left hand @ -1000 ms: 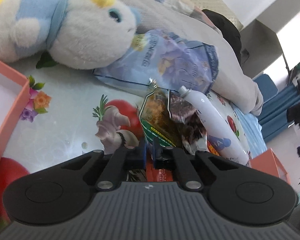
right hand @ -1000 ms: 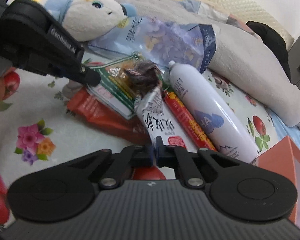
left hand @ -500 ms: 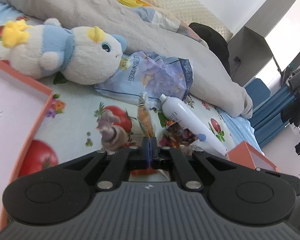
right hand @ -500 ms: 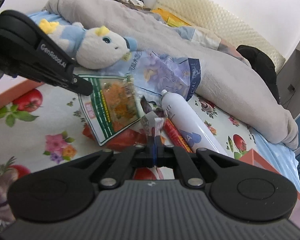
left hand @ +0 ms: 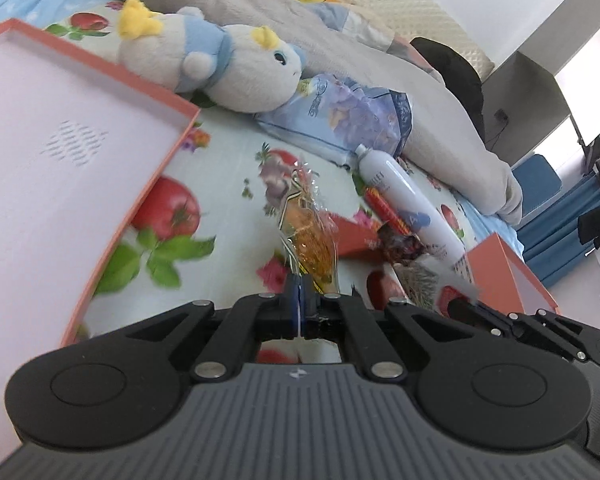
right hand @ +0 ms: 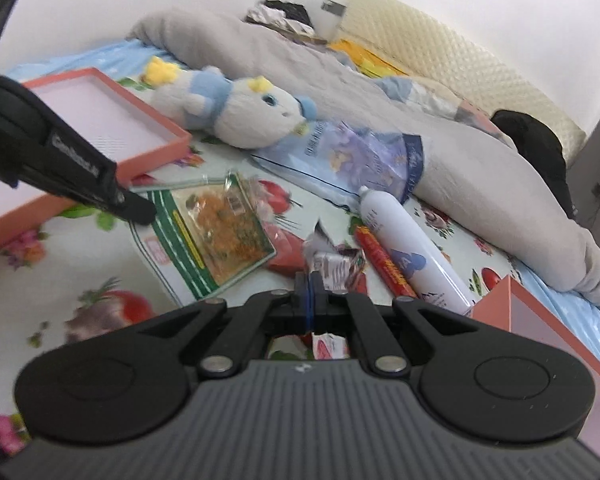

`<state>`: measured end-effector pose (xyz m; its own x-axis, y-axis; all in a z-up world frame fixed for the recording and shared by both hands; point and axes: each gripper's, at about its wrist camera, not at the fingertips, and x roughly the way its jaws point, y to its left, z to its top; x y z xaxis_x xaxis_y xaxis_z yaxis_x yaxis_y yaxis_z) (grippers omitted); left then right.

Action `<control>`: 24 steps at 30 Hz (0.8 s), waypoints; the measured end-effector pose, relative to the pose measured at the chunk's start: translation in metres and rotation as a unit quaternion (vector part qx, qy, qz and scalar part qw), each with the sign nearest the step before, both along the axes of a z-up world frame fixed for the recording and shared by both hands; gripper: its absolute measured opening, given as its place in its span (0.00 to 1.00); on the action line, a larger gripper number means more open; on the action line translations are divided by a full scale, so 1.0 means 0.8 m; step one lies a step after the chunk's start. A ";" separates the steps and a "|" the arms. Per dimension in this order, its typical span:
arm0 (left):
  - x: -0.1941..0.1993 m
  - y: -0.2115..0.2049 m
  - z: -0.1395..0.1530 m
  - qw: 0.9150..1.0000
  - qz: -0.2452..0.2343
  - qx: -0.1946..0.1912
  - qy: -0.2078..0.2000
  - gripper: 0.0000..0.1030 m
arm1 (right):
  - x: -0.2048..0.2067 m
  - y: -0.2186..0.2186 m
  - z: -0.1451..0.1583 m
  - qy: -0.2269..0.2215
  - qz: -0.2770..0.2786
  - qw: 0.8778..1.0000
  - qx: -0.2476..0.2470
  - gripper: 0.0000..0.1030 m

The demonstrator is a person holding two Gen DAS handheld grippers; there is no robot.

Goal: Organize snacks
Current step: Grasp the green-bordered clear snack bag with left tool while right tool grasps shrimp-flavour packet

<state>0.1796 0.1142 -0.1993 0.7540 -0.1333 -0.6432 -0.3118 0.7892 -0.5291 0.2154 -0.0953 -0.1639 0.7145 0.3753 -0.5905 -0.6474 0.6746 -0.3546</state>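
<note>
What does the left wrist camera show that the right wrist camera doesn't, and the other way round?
Only the left wrist view shows the left tongs end-on, shut on the edge of the green-bordered snack packet, and blue curtains at the right. Only the right wrist view shows that packet's flat printed face and the right tongs shut on a silver and brown snack packet. Both show the plush toy, white bottle, blue snack bag and orange box lid.
</note>
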 end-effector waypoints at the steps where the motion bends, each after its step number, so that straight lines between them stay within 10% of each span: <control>1: -0.008 -0.003 0.002 1.000 -0.001 0.005 0.002 0.01 | -0.007 -0.002 0.000 0.005 0.005 1.000 0.001 0.03; 12: -0.075 -0.018 -0.012 0.999 -0.011 -0.003 0.047 0.03 | -0.044 -0.037 -0.013 0.057 -0.012 0.998 0.031 0.04; 14: -0.076 -0.016 -0.017 0.998 -0.010 -0.009 0.069 0.12 | -0.034 -0.043 -0.016 0.070 -0.030 0.995 0.056 0.04; 17: -0.073 -0.018 -0.016 0.995 -0.028 0.011 0.090 0.65 | -0.016 -0.045 -0.020 0.083 -0.050 0.992 0.076 0.06; 20: -0.069 -0.025 -0.005 0.992 -0.051 0.057 0.095 0.73 | 0.004 -0.049 -0.022 0.116 -0.057 0.986 0.104 0.08; 24: -0.055 -0.034 0.002 0.988 -0.082 0.088 0.100 0.81 | 0.025 -0.058 -0.019 0.128 -0.075 0.977 0.154 0.70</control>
